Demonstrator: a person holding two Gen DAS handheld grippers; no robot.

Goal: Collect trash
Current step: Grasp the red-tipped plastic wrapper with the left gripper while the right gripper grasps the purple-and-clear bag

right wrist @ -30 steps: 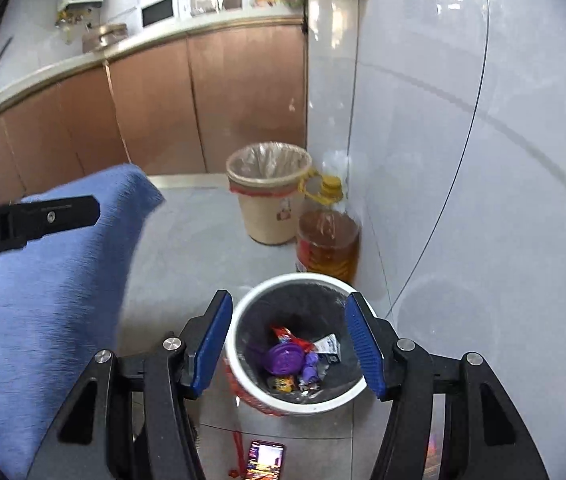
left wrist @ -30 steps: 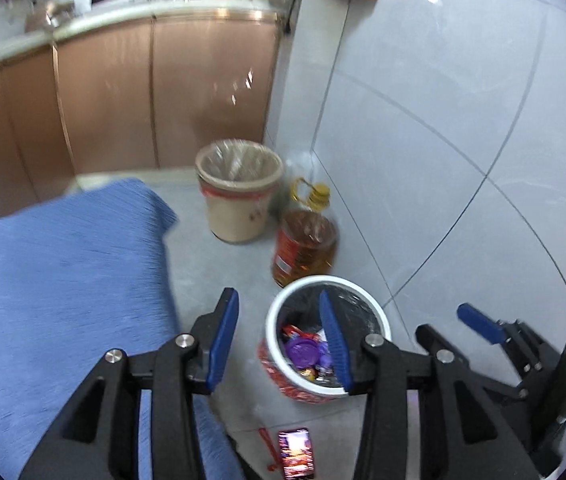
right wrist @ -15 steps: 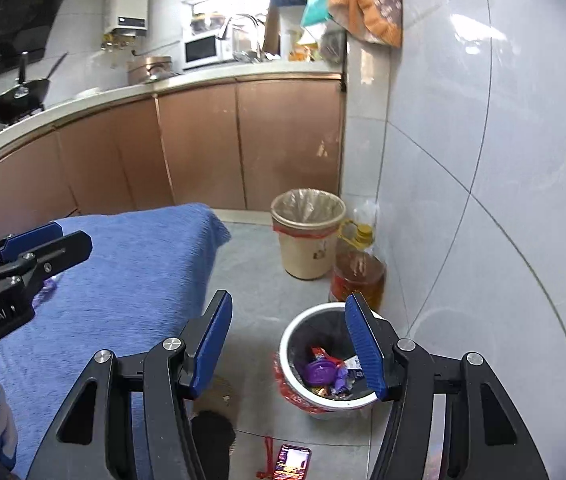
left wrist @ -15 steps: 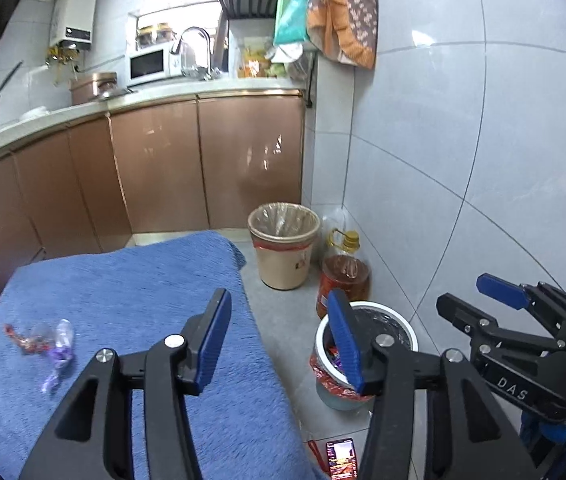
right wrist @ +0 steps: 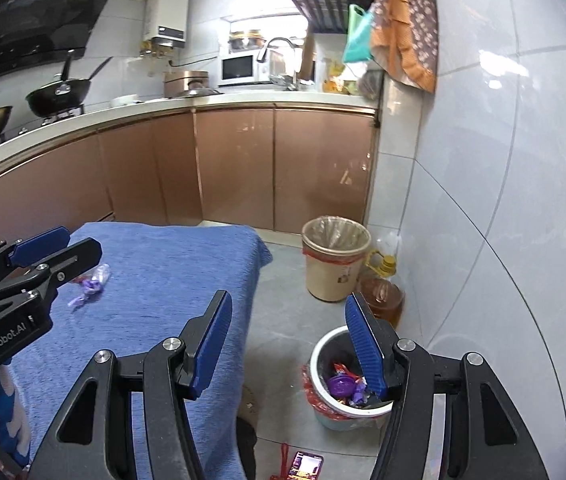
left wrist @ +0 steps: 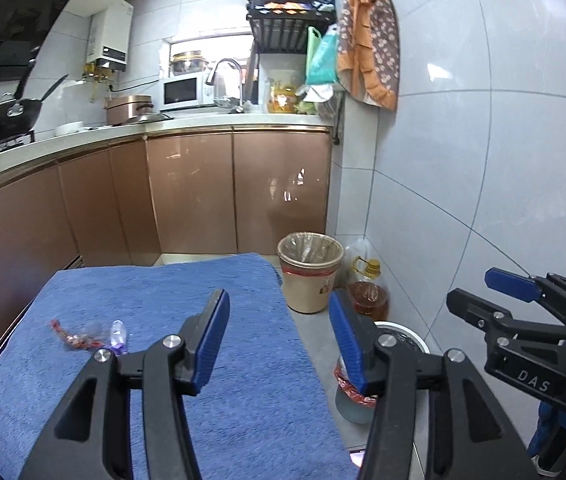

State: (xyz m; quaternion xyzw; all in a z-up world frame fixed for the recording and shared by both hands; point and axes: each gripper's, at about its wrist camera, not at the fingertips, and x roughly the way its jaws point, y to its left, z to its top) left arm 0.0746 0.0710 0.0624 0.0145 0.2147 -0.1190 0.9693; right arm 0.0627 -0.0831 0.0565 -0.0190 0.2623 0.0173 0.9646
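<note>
A white trash bin [right wrist: 323, 364] with a dark liner stands on the floor by the tiled wall and holds several wrappers and a purple lid. In the left wrist view only its rim [left wrist: 401, 327] shows. Clear, red and purple wrappers [left wrist: 91, 336] lie on the blue cloth, also seen in the right wrist view [right wrist: 90, 280]. My left gripper [left wrist: 279, 336] is open and empty above the cloth. My right gripper [right wrist: 289, 340] is open and empty, high over the floor between the table and the bin.
The blue-clothed table [left wrist: 171, 280] fills the lower left. A beige lined bin [right wrist: 335, 260] and an oil bottle [right wrist: 381, 294] stand by the wall. Brown cabinets [left wrist: 191, 192] run behind. A phone [right wrist: 307, 466] lies on the floor.
Both grippers have lifted and pulled back from over the white bin. The view has swung up and left, so the table and its wrappers now show. Both stay open.
</note>
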